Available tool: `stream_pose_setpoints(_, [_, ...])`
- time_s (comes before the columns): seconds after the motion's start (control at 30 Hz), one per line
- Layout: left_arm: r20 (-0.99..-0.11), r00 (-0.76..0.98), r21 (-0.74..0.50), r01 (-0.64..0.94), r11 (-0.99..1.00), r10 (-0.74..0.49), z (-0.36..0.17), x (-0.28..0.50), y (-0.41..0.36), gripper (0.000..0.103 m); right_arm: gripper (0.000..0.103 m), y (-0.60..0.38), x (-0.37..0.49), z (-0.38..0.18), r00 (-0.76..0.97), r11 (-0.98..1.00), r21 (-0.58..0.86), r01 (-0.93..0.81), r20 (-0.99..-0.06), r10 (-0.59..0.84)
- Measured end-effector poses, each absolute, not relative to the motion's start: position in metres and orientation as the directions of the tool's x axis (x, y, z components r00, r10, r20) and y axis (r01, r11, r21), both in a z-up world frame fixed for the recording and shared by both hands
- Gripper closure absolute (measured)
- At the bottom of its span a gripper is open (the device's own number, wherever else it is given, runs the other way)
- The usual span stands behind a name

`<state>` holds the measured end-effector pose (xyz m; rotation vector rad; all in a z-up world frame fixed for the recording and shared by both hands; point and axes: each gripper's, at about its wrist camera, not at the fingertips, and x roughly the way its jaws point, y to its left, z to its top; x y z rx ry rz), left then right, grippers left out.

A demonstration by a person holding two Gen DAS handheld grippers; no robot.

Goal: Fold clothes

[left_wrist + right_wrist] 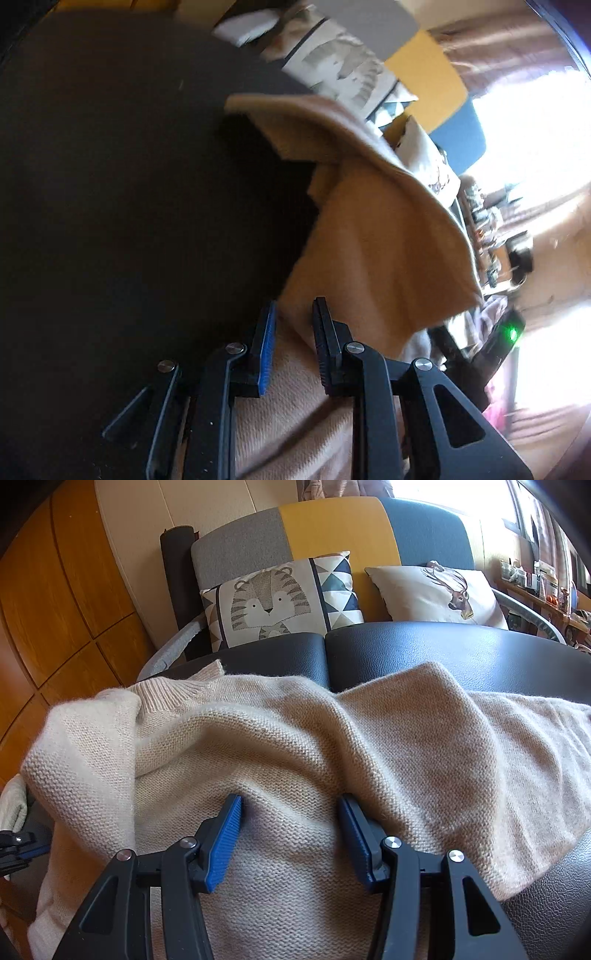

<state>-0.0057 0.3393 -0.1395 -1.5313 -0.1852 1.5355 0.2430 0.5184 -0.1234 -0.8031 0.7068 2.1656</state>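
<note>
Sweater (295, 746) lies rumpled across the black counter (461, 650), collar toward ten o'clock, one flap doubled over; by my reading folding is barely begun, with squaring and stacking left. The right gripper (290, 808) rests with fingers spread wide, knit beneath them, nothing pinched. Only the left wrist view shows the left gripper (293, 314): fingers narrowly parted, not pressing the tan cloth between them. Only the right wrist view shows the tiger cushion (273, 598) clearly.

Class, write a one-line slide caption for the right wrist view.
Open right gripper rests on a beige knit sweater spread over a black padded table.
</note>
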Motion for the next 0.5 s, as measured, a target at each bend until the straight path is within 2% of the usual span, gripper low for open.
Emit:
stream_pose_setpoints(0.3, [-0.529, 0.344, -0.849, -0.217, -0.482, 0.776, -0.169, -0.011, 0.374, 0.081, 0.050, 0.518, 0.245, -0.123, -0.554, -0.599, 0.235, -0.766, -0.714, 0.428])
stream_pose_setpoints(0.33, [-0.514, 0.339, -0.858, -0.206, -0.471, 0.788, -0.170, -0.009, 0.376, 0.081, 0.050, 0.518, 0.244, -0.123, -0.553, -0.599, 0.233, -0.766, -0.714, 0.429])
stream_pose_setpoints(0.43, [-0.537, 0.273, -0.839, -0.276, -0.470, 0.798, -0.159, -0.001, 0.378, 0.095, 0.050, 0.518, 0.243, -0.124, -0.550, -0.600, 0.227, -0.767, -0.714, 0.434])
stream_pose_setpoints(0.5, [-0.539, 0.223, -0.827, -0.322, -0.460, 0.813, -0.147, 0.003, 0.377, 0.097, 0.050, 0.518, 0.242, -0.124, -0.549, -0.601, 0.224, -0.768, -0.714, 0.435])
